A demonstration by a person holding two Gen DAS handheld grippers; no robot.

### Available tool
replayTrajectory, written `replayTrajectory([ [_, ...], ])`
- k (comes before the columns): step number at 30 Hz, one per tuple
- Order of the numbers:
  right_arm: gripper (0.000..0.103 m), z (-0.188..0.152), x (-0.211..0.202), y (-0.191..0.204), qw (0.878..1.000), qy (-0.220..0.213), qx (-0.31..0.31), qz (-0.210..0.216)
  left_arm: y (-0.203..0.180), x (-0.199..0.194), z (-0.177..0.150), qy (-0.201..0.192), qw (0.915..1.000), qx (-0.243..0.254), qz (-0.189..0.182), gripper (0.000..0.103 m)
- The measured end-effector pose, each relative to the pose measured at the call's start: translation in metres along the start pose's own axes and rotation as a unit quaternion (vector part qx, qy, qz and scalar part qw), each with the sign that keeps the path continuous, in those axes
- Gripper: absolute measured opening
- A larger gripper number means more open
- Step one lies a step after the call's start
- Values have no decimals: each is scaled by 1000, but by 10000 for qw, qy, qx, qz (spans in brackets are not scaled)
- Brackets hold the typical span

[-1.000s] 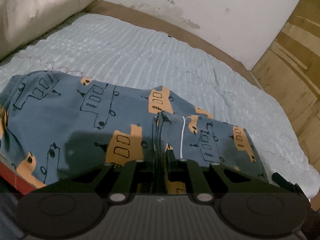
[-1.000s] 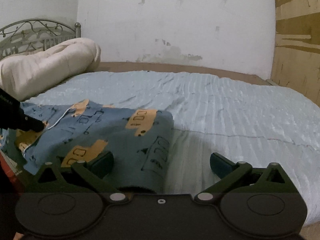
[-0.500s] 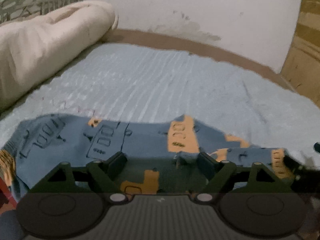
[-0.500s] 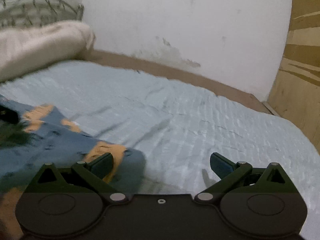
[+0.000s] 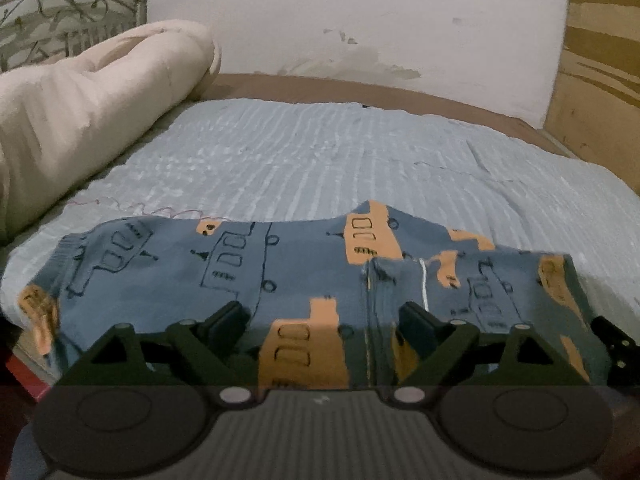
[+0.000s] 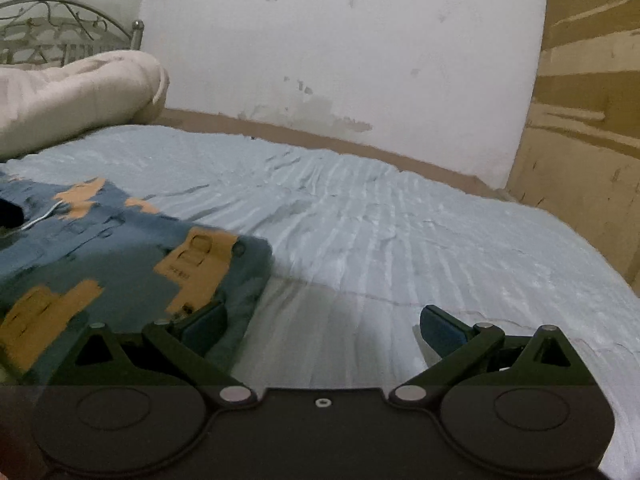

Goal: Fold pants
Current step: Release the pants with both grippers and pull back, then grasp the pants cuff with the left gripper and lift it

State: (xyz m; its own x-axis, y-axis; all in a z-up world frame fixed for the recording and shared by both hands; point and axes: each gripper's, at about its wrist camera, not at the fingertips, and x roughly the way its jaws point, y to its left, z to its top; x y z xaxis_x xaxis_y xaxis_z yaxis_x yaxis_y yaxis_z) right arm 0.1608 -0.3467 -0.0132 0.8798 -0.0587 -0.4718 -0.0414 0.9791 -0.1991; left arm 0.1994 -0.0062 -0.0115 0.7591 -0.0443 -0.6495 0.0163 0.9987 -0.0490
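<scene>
A home bedroom: a bed point(image 5: 320, 152) with metal headboard point(image 5: 60, 20) and rolled duvet point(image 5: 92, 92).

The pale blue bedspread point(image 6: 400, 220) lies bare across the middle and right of both views, giving open room up to the wall point(image 6: 360, 40). The rolled cream duvet point(image 5: 80, 112) blocks the upper left, with the metal headboard point(image 5: 60, 20) behind it. The folded pants point(image 5: 240, 272) cover the lower foreground, and a wooden panel point(image 6: 580, 140) closes the right edge.

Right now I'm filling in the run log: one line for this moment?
step: fold released | pants: folded on bed | left gripper: opening, nothing pinched | right gripper: open, empty
</scene>
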Motion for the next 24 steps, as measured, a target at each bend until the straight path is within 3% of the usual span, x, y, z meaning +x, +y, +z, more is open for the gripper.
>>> replayTrajectory([
  [6,102,-15,-37,9,9990,-297,-312,-148,-3,-15,-14,-51,9996,259,109,93],
  [12,102,-17,-53,7,9989,-384,-263,-109,0,-25,-21,-18,9997,212,100,95],
  [15,102,-1,-67,8,9963,-803,-211,219,14,-40,-19,143,9998,-161,-53,99],
  [17,102,15,-69,17,9932,-1010,-377,435,29,-54,-17,37,9990,-447,-26,101],
  [24,102,66,-32,75,9807,-1135,-703,1428,97,-84,-13,-288,9900,-1189,697,102],
])
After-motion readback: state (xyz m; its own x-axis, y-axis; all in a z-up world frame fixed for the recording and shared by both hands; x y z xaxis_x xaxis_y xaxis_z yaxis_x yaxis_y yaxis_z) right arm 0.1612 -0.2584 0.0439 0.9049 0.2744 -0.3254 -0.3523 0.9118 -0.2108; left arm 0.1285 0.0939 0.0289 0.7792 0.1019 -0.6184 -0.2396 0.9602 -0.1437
